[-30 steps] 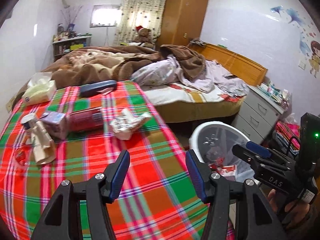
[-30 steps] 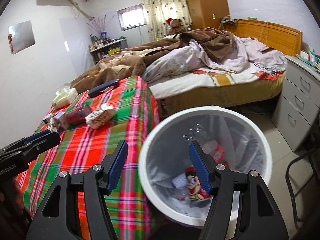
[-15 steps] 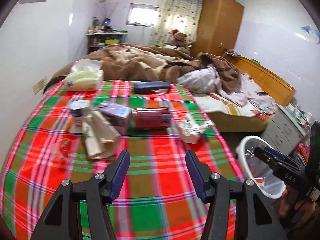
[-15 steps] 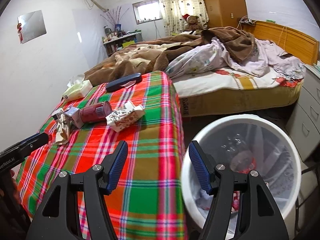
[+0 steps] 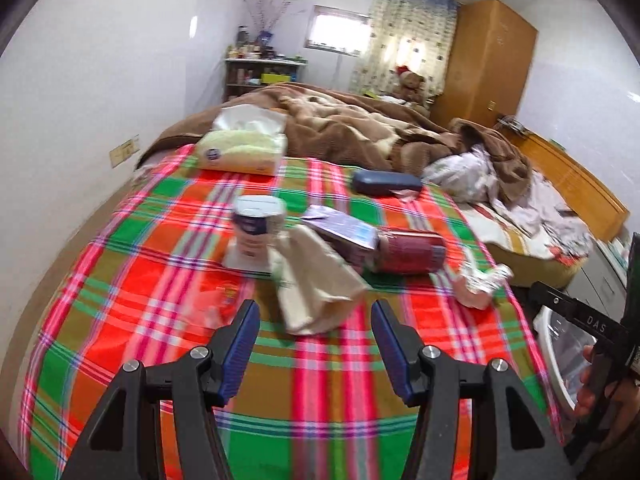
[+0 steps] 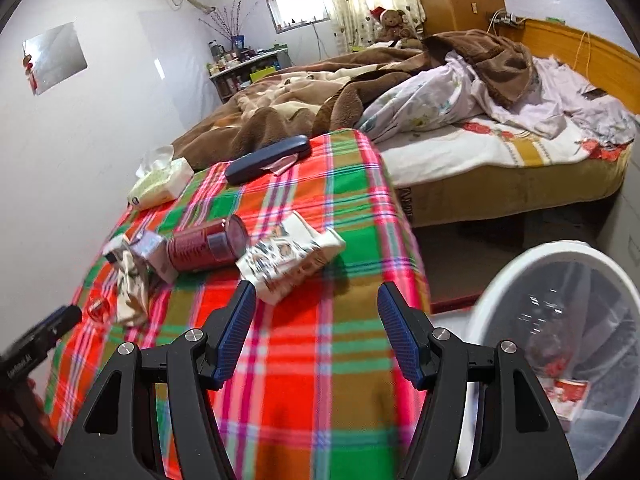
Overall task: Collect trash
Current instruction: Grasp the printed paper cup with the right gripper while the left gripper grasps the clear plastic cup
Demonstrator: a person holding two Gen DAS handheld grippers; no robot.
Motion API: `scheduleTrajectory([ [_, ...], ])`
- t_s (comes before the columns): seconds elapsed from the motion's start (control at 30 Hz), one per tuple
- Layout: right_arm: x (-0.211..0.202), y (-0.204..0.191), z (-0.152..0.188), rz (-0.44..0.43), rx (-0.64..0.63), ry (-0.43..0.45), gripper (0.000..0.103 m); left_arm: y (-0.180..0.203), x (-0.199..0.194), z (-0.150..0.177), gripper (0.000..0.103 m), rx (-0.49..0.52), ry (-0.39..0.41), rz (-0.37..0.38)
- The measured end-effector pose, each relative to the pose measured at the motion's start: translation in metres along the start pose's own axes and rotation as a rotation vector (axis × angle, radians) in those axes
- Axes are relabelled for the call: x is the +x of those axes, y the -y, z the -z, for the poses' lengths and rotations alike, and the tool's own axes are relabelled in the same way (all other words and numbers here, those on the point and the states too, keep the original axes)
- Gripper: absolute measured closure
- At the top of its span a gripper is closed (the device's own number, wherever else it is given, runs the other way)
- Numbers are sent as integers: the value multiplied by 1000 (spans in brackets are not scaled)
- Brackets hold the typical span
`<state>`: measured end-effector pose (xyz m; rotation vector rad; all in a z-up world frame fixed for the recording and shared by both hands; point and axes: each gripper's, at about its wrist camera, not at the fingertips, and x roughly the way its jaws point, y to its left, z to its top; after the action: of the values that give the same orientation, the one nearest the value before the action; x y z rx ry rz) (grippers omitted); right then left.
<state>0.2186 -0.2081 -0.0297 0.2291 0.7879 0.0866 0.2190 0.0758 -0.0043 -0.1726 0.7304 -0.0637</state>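
- My left gripper [image 5: 314, 344] hangs over the near part of the plaid table [image 5: 132, 280], jaws spread wide and holding nothing; the beige paper bag [image 5: 316, 280] lies just beyond its tips.
- Trash lies mid-table: left of the bag a clear wrapper [image 5: 216, 300] with red print, behind it a white cup [image 5: 258, 228], then a purple carton [image 5: 344, 232] and a dark red can [image 5: 408, 250] on its side, touching or nearly so.
- My right gripper [image 6: 316, 328] is also spread and empty, with the crumpled printed wrapper [image 6: 288, 260] just ahead of it.
- The white bin [image 6: 500, 280] stands on the floor off the table's right edge, some trash already inside.
- Risks, as I judge them: the bag is limp, so a shallow pinch may drag it into the cup and tip that over; the can could roll if nudged; the clear wrapper is easily missed against the cloth.
- Far left, a tissue pack [image 5: 244, 144] and, far centre, a dark blue case [image 5: 386, 182] are probably not trash; I'd avoid sweeping them.
- Nothing blocks either reach, though the view is motion-blurred.
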Motion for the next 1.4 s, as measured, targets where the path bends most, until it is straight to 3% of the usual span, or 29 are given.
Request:
scheduleTrajectory([
  [0.43,51,-19,-13,45,38,-56,38,-54,37,-4,45,-41,-52,-65],
  [0.53,57,-23,-13,55,36,-68,47,-58,45,-4,45,-43,-60,-51],
  [0.7,65,-26,-14,61,29,-83,48,-57,58,-5,45,-21,-77,-67],
  [1.07,72,-31,-12,54,4,-110,73,-66,70,-3,45,-58,-102,-62],
  [1.4,71,-33,-10,44,-4,-106,76,-72,56,3,45,-81,-90,-60],
])
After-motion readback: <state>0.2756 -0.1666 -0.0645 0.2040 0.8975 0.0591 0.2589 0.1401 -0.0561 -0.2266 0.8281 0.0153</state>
